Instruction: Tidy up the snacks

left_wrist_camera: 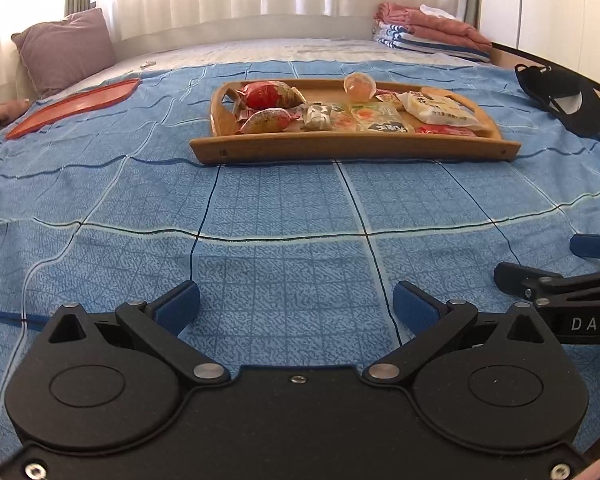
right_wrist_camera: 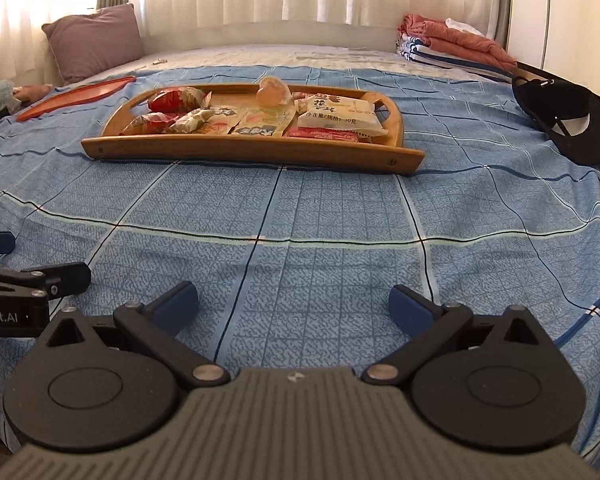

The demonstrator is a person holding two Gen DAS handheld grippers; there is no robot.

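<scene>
Two grippers are nearest to you, side by side and low over the blue checked bedsheet [left_wrist_camera: 292,208]. Your left gripper [left_wrist_camera: 296,306] has its blue-padded jaws wide apart with nothing between them, and your right gripper [right_wrist_camera: 294,304] is the same — spread and empty. Both point forward at the tray, so you can see the whole work area before you choose.

Further along the sheet, well apart from both grippers, lies the oblong wooden tray with cut-out handles [left_wrist_camera: 352,148]. All the snacks that I can see are inside it: two red-and-white sealed packets [left_wrist_camera: 274,96] at its left end, some flat sachets with orange print [left_wrist_camera: 374,118] in the middle, one white pillow pack with dark lettering [left_wrist_camera: 440,110] at the right, and one small clear jelly cup [left_wrist_camera: 360,86] tipped on its side near the back rim. They lie loosely and partly overlap. This could be a tray waiting for sorting, or a tray where the snacks are already gathered; I cannot tell which.

To the left, a flat red-orange plastic tray [left_wrist_camera: 76,106] lies apart and looks bare — perhaps it is a second place for snacks. A black cap [left_wrist_camera: 560,100] rests at the right. Beyond are a mauve cushion [left_wrist_camera: 66,50] and some folded pink and striped laundry [left_wrist_camera: 432,36].
</scene>
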